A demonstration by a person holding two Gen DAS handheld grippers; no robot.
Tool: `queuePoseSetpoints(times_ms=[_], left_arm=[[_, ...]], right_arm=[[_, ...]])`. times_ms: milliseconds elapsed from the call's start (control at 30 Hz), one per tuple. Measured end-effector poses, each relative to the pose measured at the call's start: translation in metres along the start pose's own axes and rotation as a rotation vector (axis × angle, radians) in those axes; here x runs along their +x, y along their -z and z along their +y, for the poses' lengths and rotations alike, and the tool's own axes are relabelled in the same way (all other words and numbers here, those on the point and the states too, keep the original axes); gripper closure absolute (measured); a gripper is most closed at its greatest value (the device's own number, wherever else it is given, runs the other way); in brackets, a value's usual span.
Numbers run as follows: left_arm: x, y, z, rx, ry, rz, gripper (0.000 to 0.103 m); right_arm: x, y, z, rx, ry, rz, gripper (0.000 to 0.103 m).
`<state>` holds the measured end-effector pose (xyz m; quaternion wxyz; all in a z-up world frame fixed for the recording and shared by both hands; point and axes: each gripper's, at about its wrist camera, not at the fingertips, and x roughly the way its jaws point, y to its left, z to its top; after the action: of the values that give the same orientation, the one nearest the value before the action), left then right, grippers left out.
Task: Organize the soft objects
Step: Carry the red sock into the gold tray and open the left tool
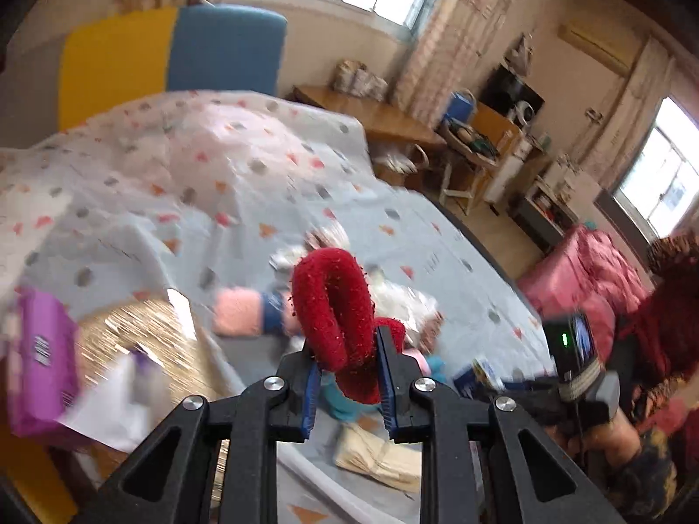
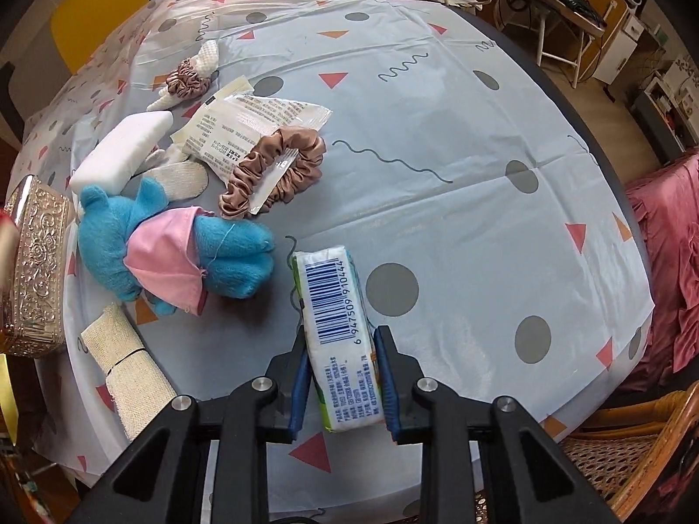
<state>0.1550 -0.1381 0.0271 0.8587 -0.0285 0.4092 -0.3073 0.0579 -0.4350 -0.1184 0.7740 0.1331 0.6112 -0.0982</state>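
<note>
My left gripper point(image 1: 345, 362) is shut on a fuzzy red scrunchie point(image 1: 332, 305) and holds it above the table, near a gold embossed box point(image 1: 144, 340). My right gripper point(image 2: 340, 362) is shut on a white tissue pack point(image 2: 336, 327) with a blue barcode, just above the tablecloth. In the right wrist view a blue plush toy point(image 2: 174, 253) in a pink dress lies to the left of the pack. A tan satin scrunchie point(image 2: 279, 170), a small mauve scrunchie point(image 2: 185, 81), a white sponge block point(image 2: 124, 153) and a wipes packet point(image 2: 253, 126) lie beyond it.
A round table with a patterned grey cloth point(image 2: 480, 174) holds everything. The gold box point(image 2: 35, 270) stands at the table's left edge. A beige woven roll point(image 2: 126, 371) lies at the front left. A purple pack point(image 1: 39, 358) sits by the box. A wicker chair point(image 2: 633, 458) is at the right.
</note>
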Motion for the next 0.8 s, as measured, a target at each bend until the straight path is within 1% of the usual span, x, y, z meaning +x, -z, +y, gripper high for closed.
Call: queuePoseSetpoints(times_ms=[67, 167, 267, 333, 400, 433, 533, 633, 700, 800], left_arm=[[-0.018, -0.017, 0.024, -0.027, -0.05, -0.05, 0.08], [-0.047, -0.036, 0.072, -0.077, -0.155, -0.12, 0.08], [-0.075, -0.038, 0.125, -0.149, -0.258, -0.163, 0.08], [-0.093, -0.032, 0.161, -0.203, -0.31, -0.182, 0.08], [-0.109, -0.02, 0.193, -0.261, -0.357, -0.183, 0.08], [-0.115, -0.009, 0.21, -0.287, -0.376, -0.177, 0.08], [-0.124, 0.031, 0.244, -0.356, -0.423, -0.15, 0.08], [-0.123, 0.076, 0.277, -0.446, -0.443, -0.101, 0.08], [-0.119, 0.098, 0.29, -0.478, -0.462, -0.068, 0.08], [-0.107, 0.122, 0.308, -0.552, -0.449, -0.031, 0.078]], right_arm=[[0.002, -0.002, 0.001, -0.002, 0.0, 0.0, 0.076], [0.004, -0.002, 0.004, 0.0, -0.004, -0.003, 0.076], [0.003, -0.001, 0.004, -0.004, -0.004, -0.002, 0.076], [0.002, -0.001, 0.003, -0.007, -0.004, -0.001, 0.076], [0.004, 0.0, 0.006, -0.011, -0.001, -0.001, 0.076], [0.004, 0.0, 0.007, -0.013, 0.0, -0.001, 0.076], [0.005, 0.0, 0.009, -0.017, 0.006, 0.0, 0.076], [0.006, 0.001, 0.012, -0.027, 0.014, 0.002, 0.076], [0.006, 0.001, 0.015, -0.035, 0.013, 0.001, 0.076], [0.007, 0.002, 0.019, -0.044, 0.006, 0.001, 0.076]])
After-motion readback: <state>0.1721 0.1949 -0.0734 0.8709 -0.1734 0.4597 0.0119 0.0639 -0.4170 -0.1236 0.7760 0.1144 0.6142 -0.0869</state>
